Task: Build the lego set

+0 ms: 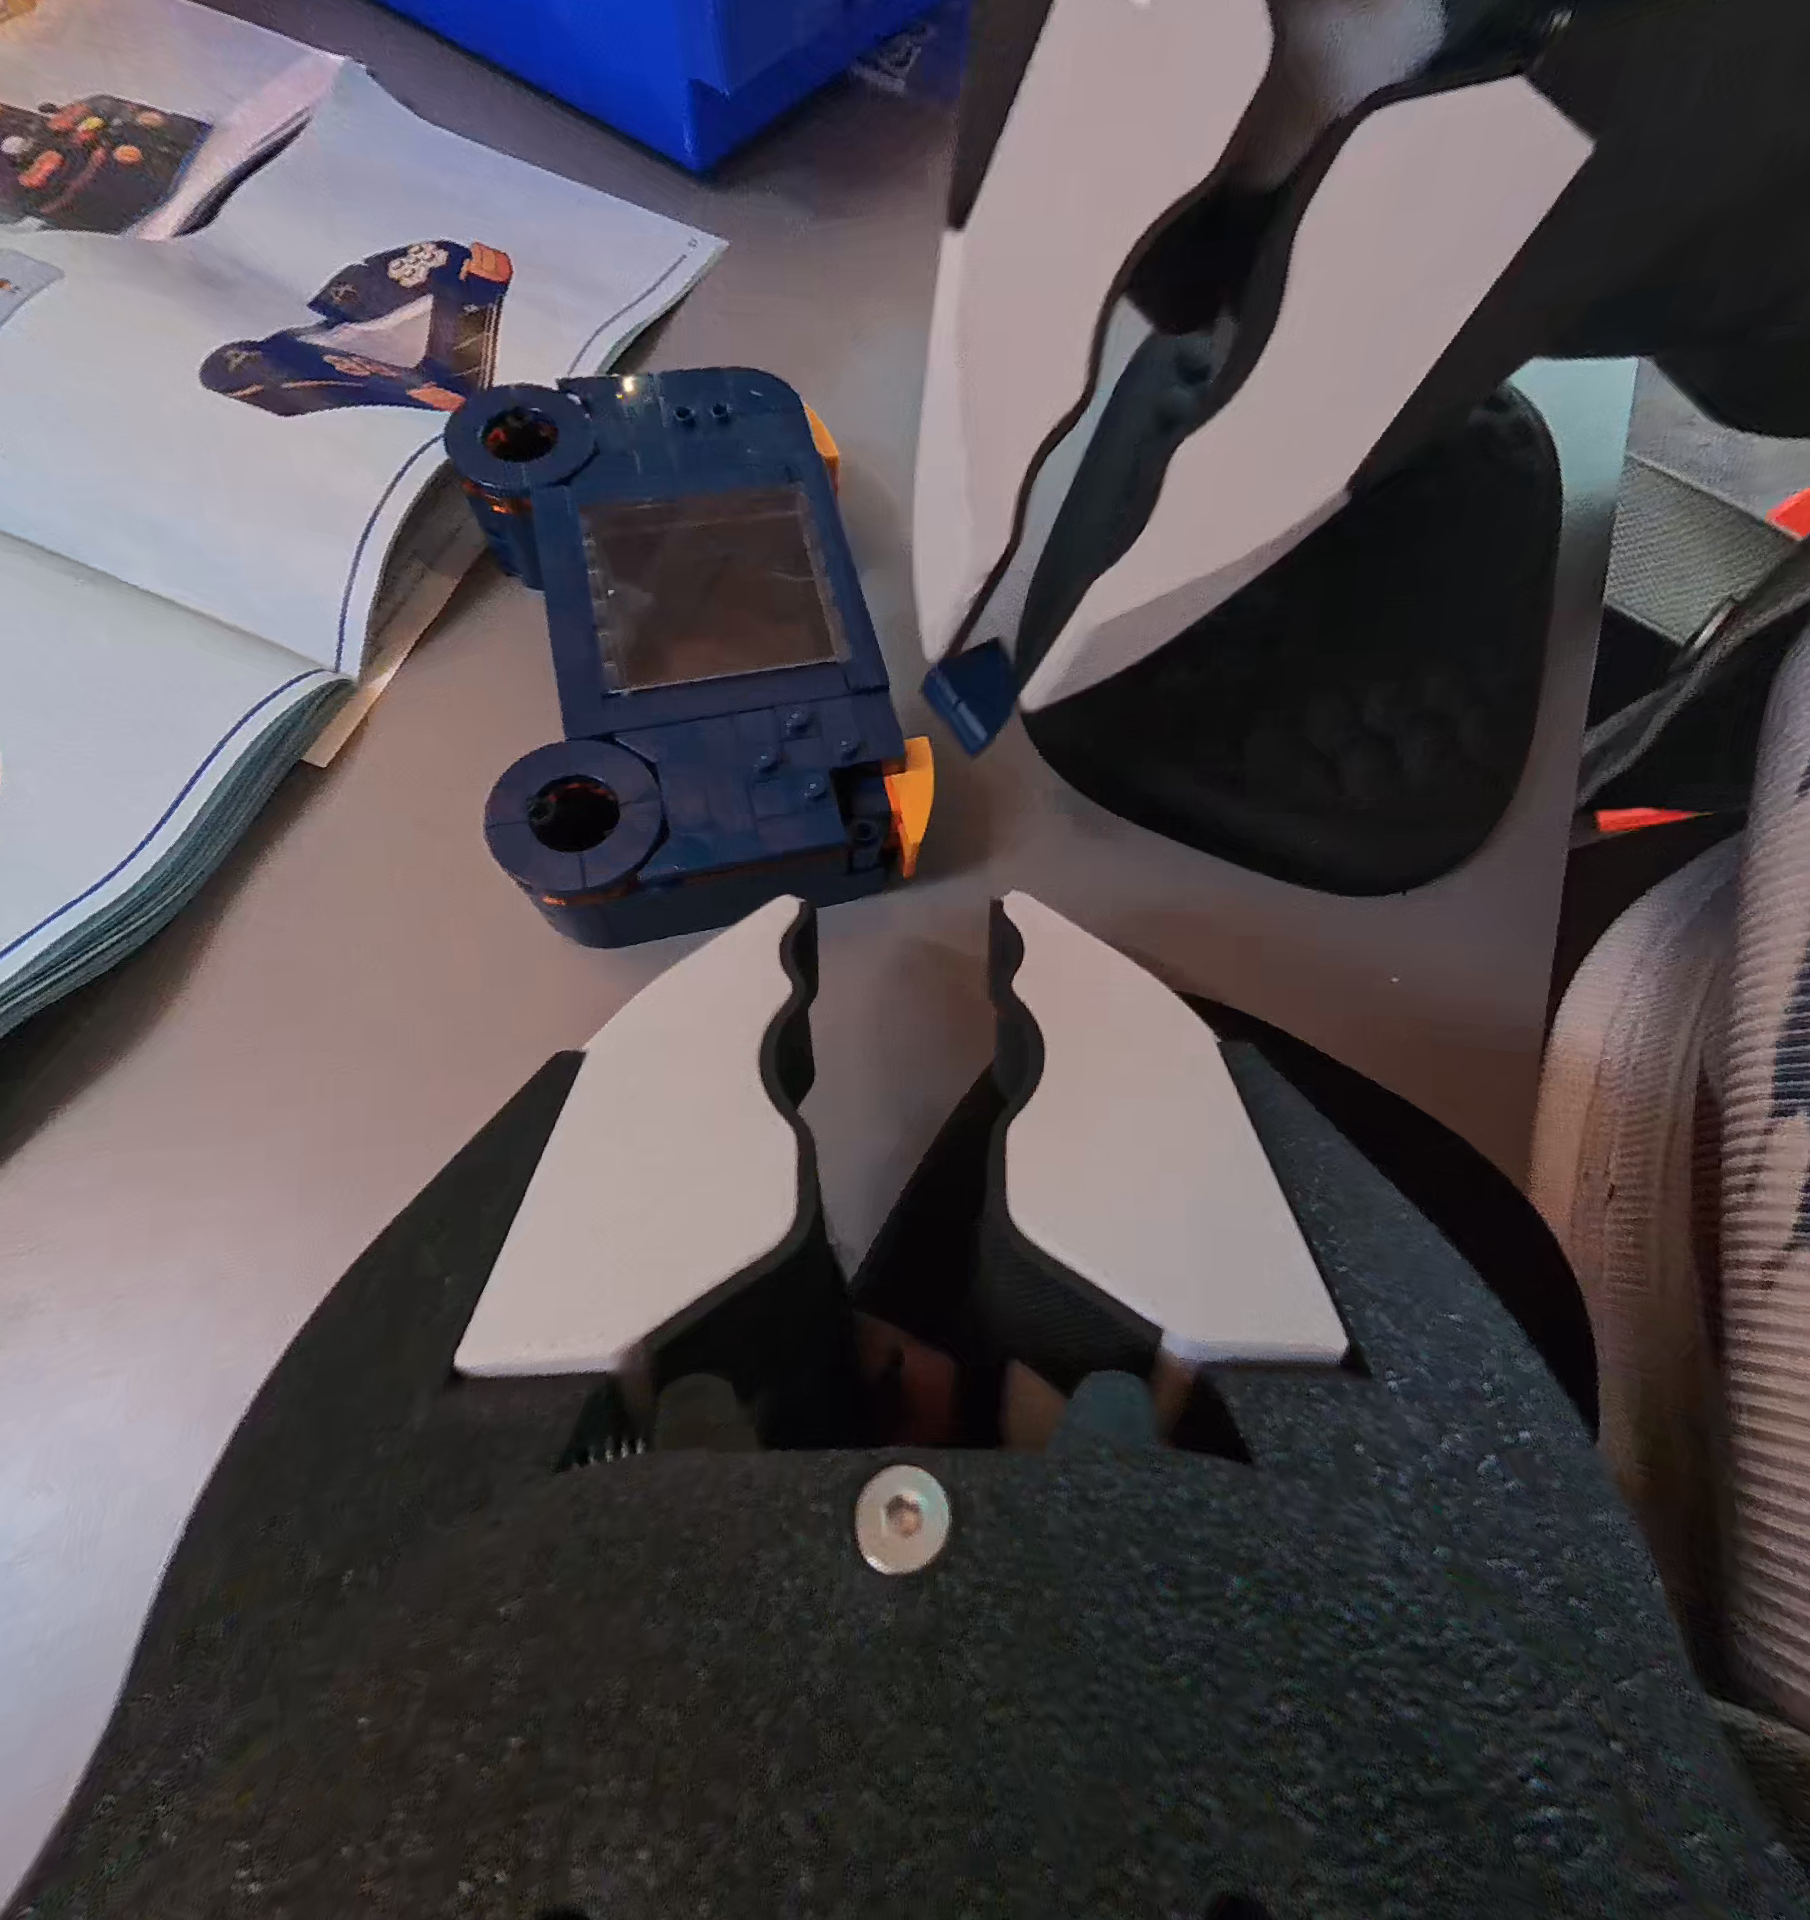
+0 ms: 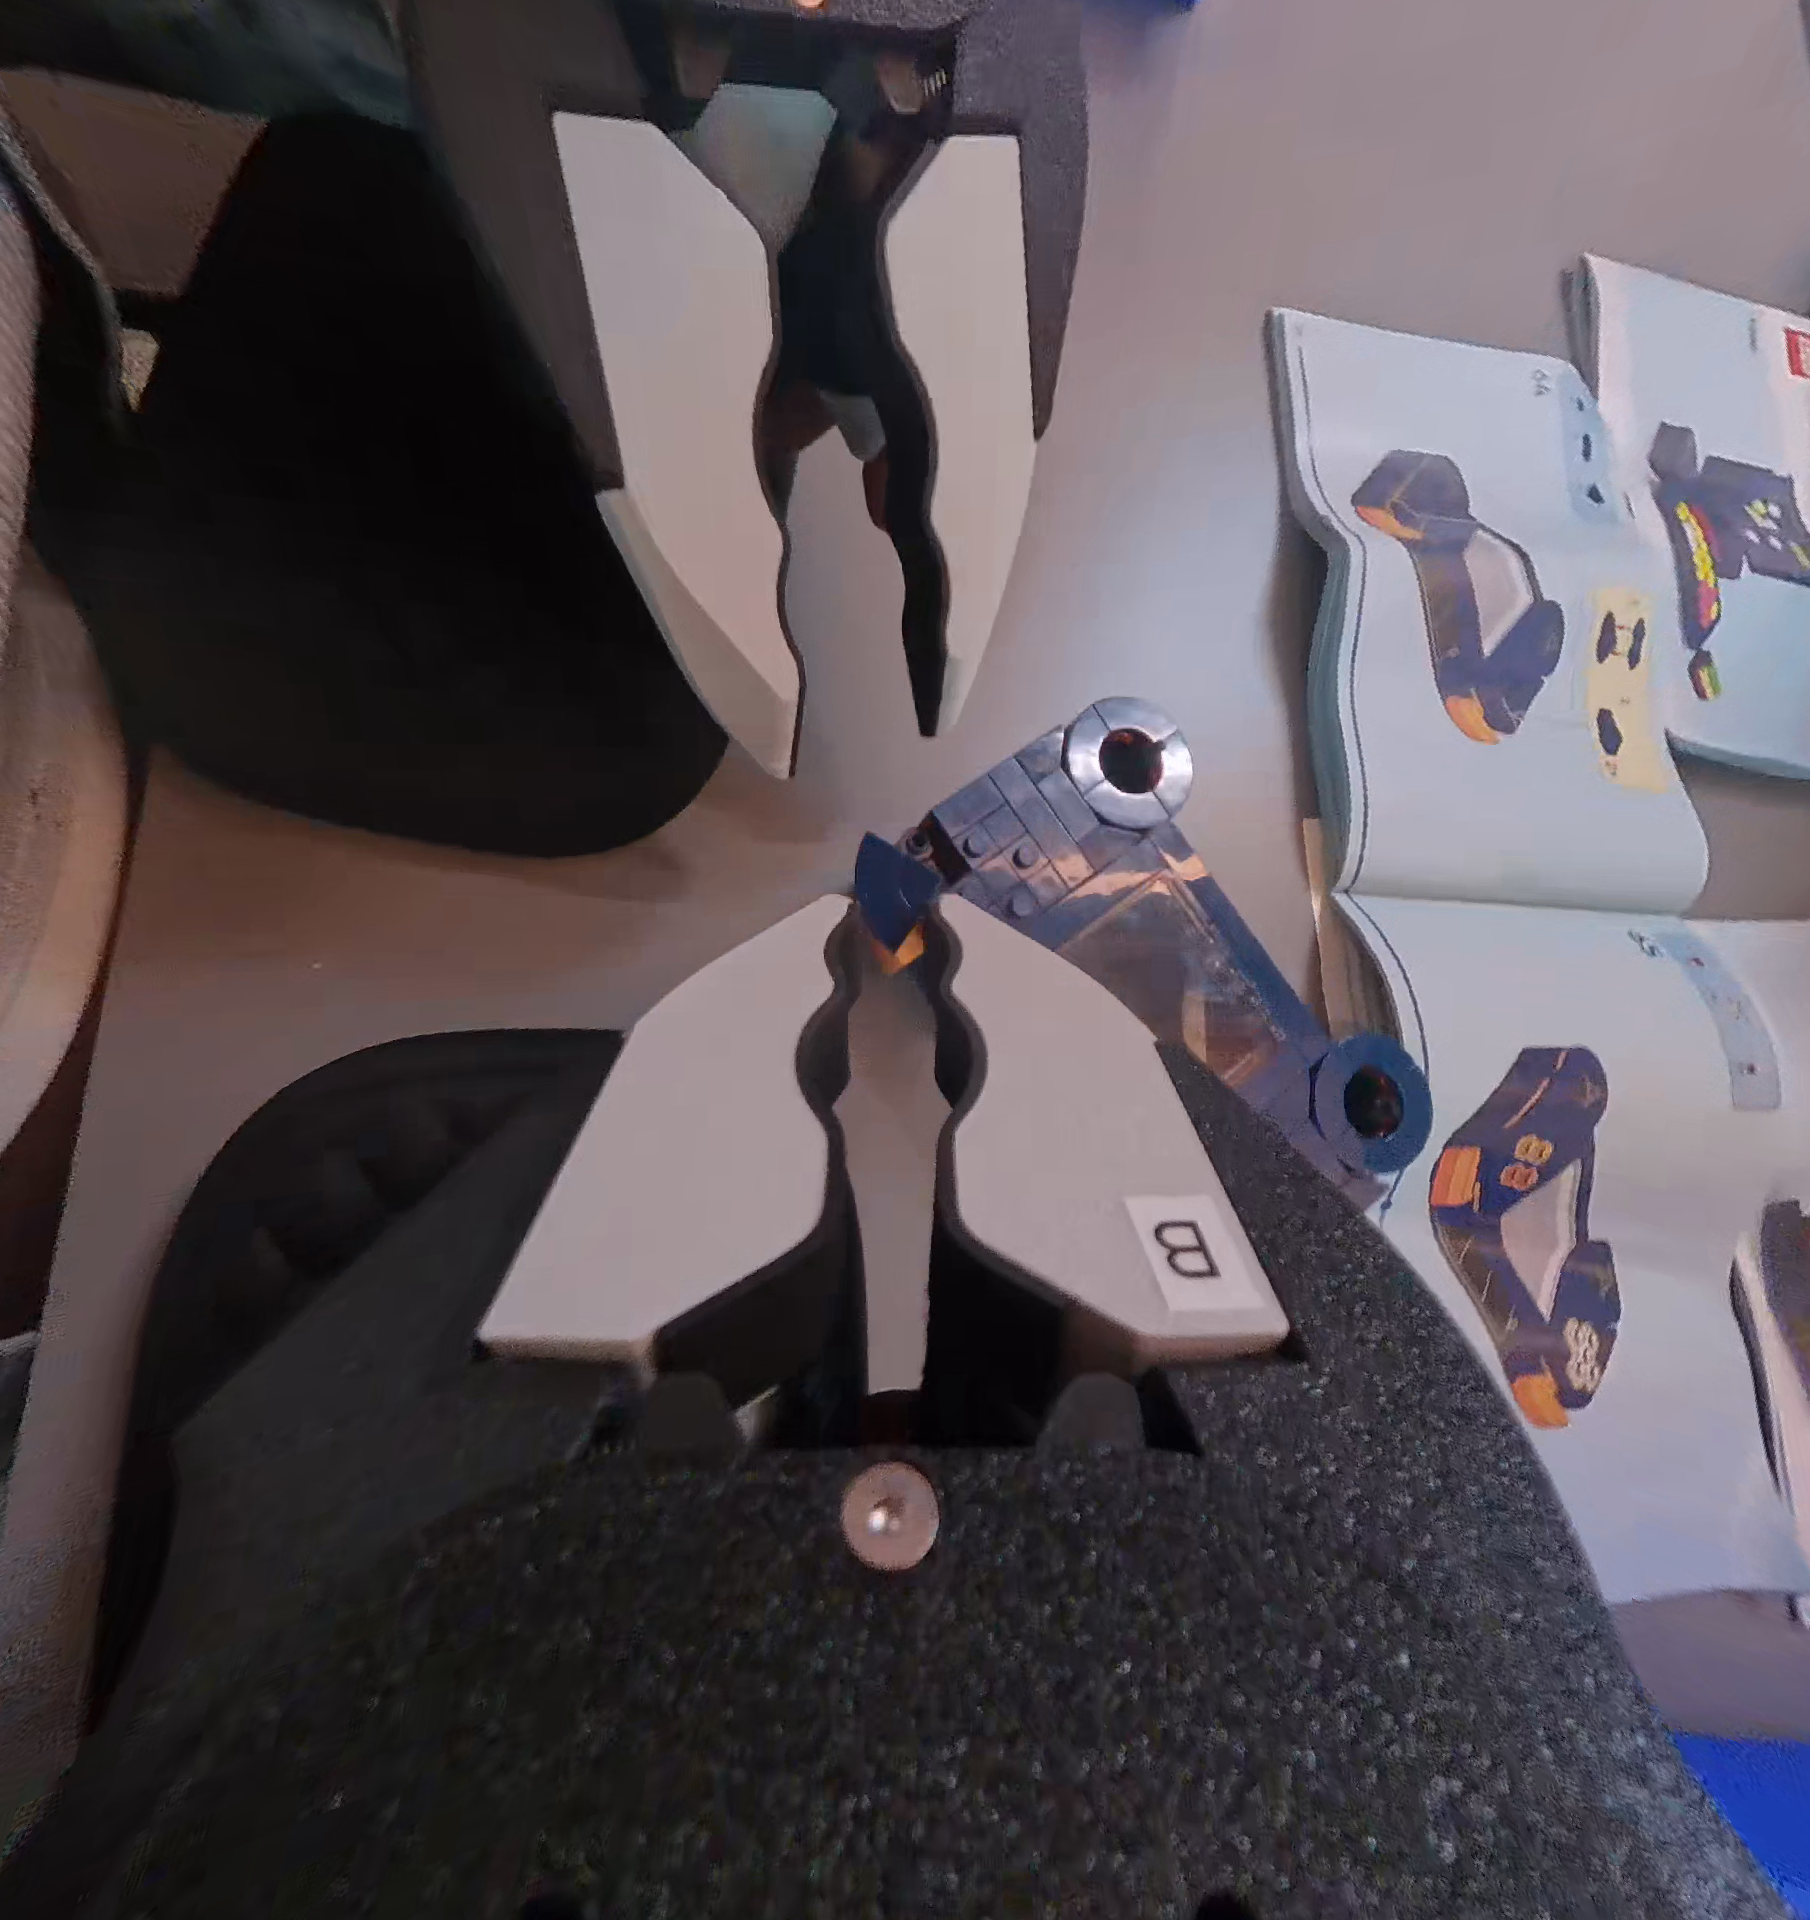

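A dark blue lego car body (image 1: 693, 623) with a clear window panel, orange corner pieces and two round wheel arches lies on the grey table; it also shows in the right wrist view (image 2: 1140, 914). My right gripper (image 2: 896, 909) is shut on a small dark blue curved piece (image 2: 893, 881) and holds it just off the body's near orange corner. From the left wrist view the right gripper (image 1: 984, 675) comes down from above with that piece (image 1: 968, 691). My left gripper (image 1: 901, 914) is open and empty, just short of the body; it also shows in the right wrist view (image 2: 854, 743).
An open instruction booklet (image 1: 205, 468) lies beside the body, also in the right wrist view (image 2: 1503, 727). A blue box (image 1: 693, 73) stands behind it. A black pouch (image 1: 1348, 675) lies by the table edge, next to a person's patterned clothing (image 1: 1711, 1143). Left and right tips are no more than a few centimetres apart.
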Demonstrator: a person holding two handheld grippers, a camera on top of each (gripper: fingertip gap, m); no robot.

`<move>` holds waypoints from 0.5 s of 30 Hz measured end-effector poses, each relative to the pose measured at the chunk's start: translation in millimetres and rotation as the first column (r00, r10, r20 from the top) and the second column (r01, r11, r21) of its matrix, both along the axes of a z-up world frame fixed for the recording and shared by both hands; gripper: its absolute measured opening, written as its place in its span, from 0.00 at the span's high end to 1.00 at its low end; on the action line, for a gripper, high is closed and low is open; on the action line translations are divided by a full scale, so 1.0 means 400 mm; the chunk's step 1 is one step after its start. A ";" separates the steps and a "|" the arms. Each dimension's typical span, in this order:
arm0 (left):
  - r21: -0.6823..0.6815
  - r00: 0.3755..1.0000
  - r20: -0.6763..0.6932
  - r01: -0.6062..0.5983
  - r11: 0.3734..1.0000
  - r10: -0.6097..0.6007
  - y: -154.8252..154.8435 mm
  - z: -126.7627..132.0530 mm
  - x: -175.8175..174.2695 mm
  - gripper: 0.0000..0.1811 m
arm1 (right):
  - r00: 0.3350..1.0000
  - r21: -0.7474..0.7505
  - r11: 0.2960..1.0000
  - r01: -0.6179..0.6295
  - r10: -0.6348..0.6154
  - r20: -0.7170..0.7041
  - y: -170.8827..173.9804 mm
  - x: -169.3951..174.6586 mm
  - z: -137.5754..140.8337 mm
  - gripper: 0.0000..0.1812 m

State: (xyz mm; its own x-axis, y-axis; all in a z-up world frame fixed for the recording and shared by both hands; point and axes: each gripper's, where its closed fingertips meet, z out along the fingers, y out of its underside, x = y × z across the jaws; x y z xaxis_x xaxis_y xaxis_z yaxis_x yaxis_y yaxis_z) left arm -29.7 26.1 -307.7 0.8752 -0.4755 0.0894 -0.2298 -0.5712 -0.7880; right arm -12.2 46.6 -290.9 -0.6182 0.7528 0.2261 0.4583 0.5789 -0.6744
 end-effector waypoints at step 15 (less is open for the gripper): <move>-0.010 0.997 0.029 -0.069 0.998 0.069 0.035 0.001 -0.014 0.88 | 0.980 -0.007 0.986 0.164 -0.163 0.115 -0.001 -0.037 -0.045 0.94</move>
